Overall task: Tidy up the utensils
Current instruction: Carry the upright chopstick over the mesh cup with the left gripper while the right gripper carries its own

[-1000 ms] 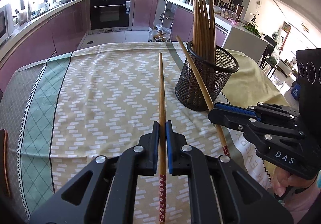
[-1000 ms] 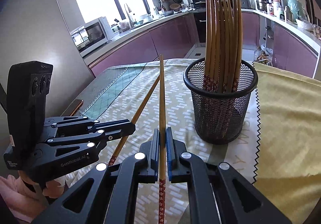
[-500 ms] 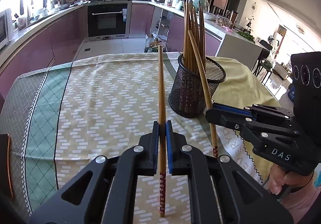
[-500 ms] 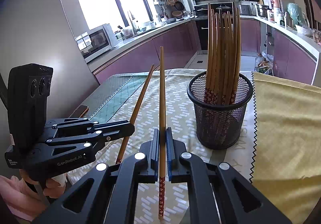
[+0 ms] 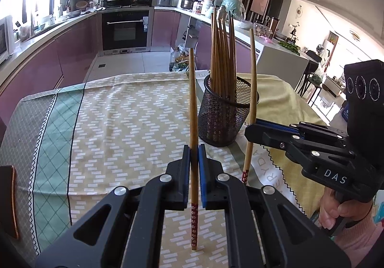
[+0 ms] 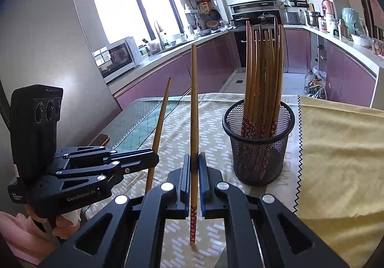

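Both chopsticks tilted up steeper since before. I see left claw [image 5: 194,160] pinching round wooden chopstick [image 5: 193,104], right claw [image 6: 194,167] pinching another [image 6: 194,104]; black mesh cup [image 6: 259,148] unchanged.

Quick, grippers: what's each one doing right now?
Left gripper: closed on one chopstick, held upright above the tablecloth.
Right gripper: closed on another chopstick, upright beside the mesh holder.

Holder [image 6: 258,148] mesh hid the lower ends of the stored chopsticks [image 6: 261,71]; count unclear. Left chopstick's [image 6: 158,128] bottom was hidden behind the right gripper [image 6: 194,186] body. Phone [image 5: 8,198] was cut off by the frame edge.
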